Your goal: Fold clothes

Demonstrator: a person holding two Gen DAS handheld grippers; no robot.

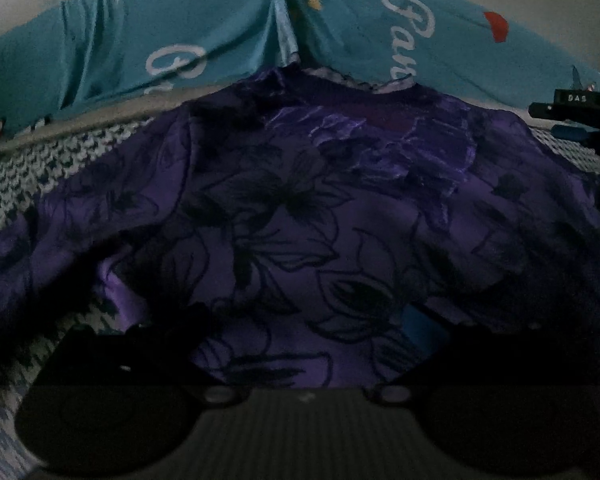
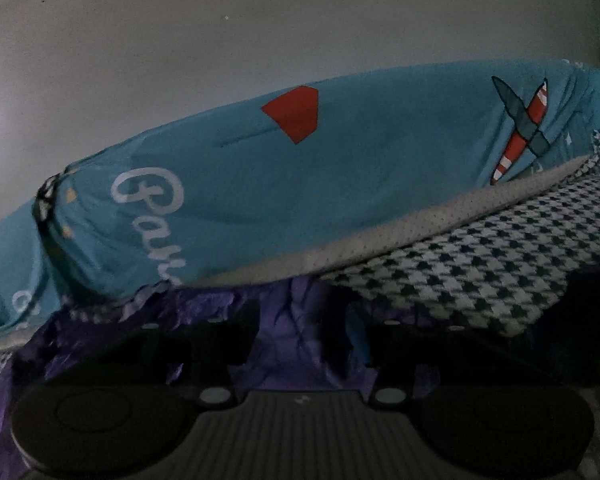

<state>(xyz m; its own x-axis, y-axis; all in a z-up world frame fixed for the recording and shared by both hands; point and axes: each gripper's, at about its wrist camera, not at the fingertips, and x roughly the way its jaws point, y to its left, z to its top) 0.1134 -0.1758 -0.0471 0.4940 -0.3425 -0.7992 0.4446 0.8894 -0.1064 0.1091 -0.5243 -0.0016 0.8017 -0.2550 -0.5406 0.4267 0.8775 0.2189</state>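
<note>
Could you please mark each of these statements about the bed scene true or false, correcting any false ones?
1. The garment being folded is purple with a dark floral print. True: the purple garment shows dark flower outlines.
2. The pillows behind it are yellow. False: the pillows are teal, with white script and a red shape.
3. The bed cover has a houndstooth pattern. True.
4. The garment hangs on a hanger. False: it lies spread on the bed cover.
5. Purple fabric shows between the fingers of the right claw. True; whether the pads press on it cannot be told.
</note>
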